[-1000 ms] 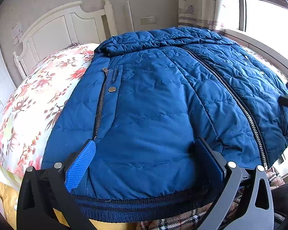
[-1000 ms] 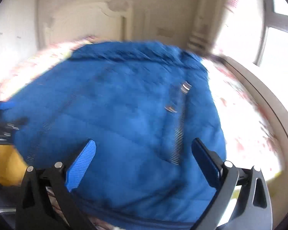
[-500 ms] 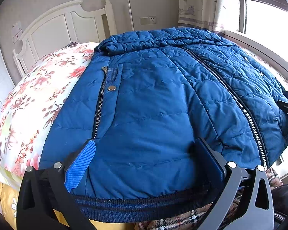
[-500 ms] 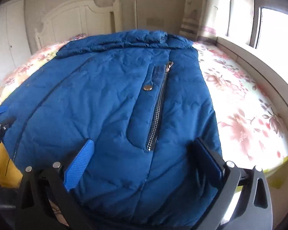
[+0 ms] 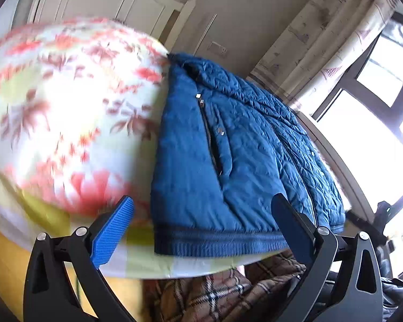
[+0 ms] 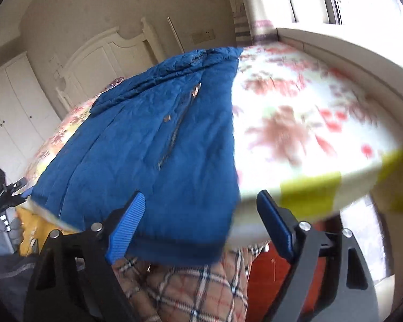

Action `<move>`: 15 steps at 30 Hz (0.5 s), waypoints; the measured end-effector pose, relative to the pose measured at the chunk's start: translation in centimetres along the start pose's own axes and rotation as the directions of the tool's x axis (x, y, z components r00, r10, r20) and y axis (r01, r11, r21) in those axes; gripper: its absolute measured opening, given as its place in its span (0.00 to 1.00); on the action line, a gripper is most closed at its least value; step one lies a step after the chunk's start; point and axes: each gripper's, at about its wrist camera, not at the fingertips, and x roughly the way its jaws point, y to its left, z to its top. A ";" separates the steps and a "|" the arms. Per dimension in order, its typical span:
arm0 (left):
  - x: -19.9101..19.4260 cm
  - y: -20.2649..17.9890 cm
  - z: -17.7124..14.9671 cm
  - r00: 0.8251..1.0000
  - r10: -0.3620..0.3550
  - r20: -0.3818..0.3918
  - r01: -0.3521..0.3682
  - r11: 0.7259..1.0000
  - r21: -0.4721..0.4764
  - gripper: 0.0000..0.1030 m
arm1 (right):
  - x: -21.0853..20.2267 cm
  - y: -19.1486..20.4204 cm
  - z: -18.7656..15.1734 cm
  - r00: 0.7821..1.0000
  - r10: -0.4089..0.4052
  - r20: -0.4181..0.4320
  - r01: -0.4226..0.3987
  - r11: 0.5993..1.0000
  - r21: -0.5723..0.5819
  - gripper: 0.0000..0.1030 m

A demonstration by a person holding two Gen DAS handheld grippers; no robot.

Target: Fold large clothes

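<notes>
A blue quilted jacket [image 5: 241,161] lies flat on the floral bed sheet [image 5: 67,107], zipped, collar toward the headboard, ribbed hem at the near bed edge. My left gripper [image 5: 201,228] is open just short of the hem's left corner, with nothing pressed between its pads. In the right wrist view the jacket [image 6: 147,147] fills the left half. My right gripper [image 6: 200,225] frames the hem's right corner; its jaws are closing, but the pads stand apart from the fabric. Each view shows the other gripper small at its outer edge.
A plaid blanket [image 6: 188,289] hangs below the bed's near edge under the hem. The white headboard [image 6: 104,53] and wardrobe [image 6: 8,112] stand behind. A curtain and window [image 5: 376,107] run along the right side, above a pale ledge [image 6: 349,53].
Both hands have swung apart along the hem and rolled: the left now faces the jacket's left corner, the right its right corner. The right jaws stand narrower than before.
</notes>
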 end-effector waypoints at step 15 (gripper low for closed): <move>0.4 -0.7 -1.0 0.999 -0.007 0.035 0.007 1.000 0.009 0.79 | 3.3 -2.6 -4.9 0.943 0.324 0.076 -0.333 0.923 0.196 0.72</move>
